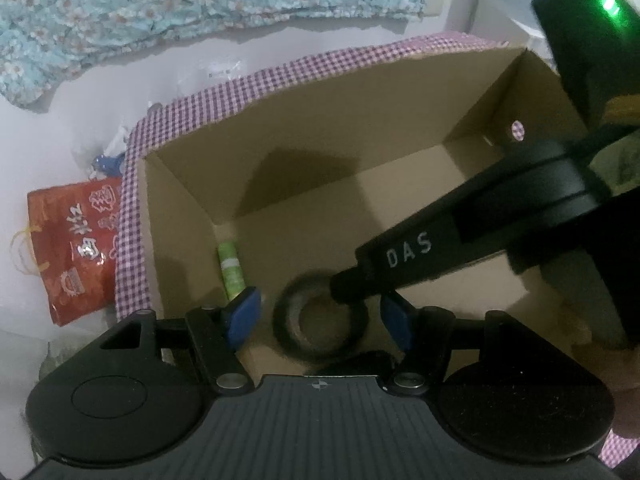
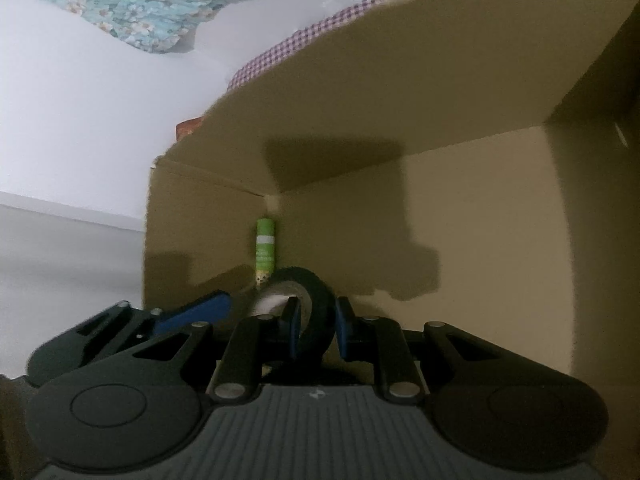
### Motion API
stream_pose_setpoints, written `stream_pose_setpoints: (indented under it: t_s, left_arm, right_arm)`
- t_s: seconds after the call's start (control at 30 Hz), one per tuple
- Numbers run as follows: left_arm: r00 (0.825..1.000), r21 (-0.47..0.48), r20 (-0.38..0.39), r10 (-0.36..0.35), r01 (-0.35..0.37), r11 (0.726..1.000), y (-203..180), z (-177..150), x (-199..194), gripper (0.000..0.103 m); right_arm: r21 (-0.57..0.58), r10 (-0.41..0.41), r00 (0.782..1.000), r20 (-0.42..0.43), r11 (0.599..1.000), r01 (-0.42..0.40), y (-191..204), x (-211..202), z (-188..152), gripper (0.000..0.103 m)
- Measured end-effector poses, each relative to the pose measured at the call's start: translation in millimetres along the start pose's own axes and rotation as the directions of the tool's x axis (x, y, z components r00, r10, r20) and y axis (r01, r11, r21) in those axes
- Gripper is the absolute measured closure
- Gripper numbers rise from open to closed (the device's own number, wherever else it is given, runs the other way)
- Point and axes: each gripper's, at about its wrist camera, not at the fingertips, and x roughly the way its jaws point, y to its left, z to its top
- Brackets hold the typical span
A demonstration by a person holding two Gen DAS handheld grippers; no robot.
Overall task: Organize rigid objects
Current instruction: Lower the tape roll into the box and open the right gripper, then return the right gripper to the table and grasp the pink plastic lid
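- Tape roll (image 2: pixel 310 304), black, sits low inside the cardboard box (image 1: pixel 320 128), near the box's left end, pinched on its rim between the pads of the right gripper (image 2: pixel 316 326).
- Left of the box, outside it, a red printed bag (image 1: pixel 76 252) lies on the white surface, touching the box's checked-cloth outer wall (image 1: pixel 128 240).
- Beyond the box, a blue flowered cloth (image 1: pixel 160 0) is spread along the top of the left wrist view.
- Against the box's left inner wall lies a green stick (image 1: pixel 231 268), just beside the tape roll.
- Left gripper (image 1: pixel 320 320) hangs over the roll with its blue pads spread wide, one either side, neither touching it.
- Crossing from the box's right side, the right gripper's black arm covers part of the box floor and the roll's right edge.
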Motion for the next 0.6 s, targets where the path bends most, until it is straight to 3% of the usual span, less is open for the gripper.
stream_pose_setpoints:
  t_s: [0.27, 0.6]
  left_arm:
    - [0.999, -0.013, 0.05, -0.012, 0.012, 1.0, -1.6, -1.3, -22.7, 0.037]
    - [0.983, -0.104, 0.174, -0.06, 0.079, 0.991, 10.0, -22.0, -96.0, 0.035]
  right_arm:
    - [0.0, 0.031, 0.999, 0.032, 1.0, -0.031, 2.9, -14.3, -1.5, 0.082]
    - [-0.042, 0.143, 0.974, 0.174, 0.99, -0.138, 11.9, -106.9, -46.6, 0.082]
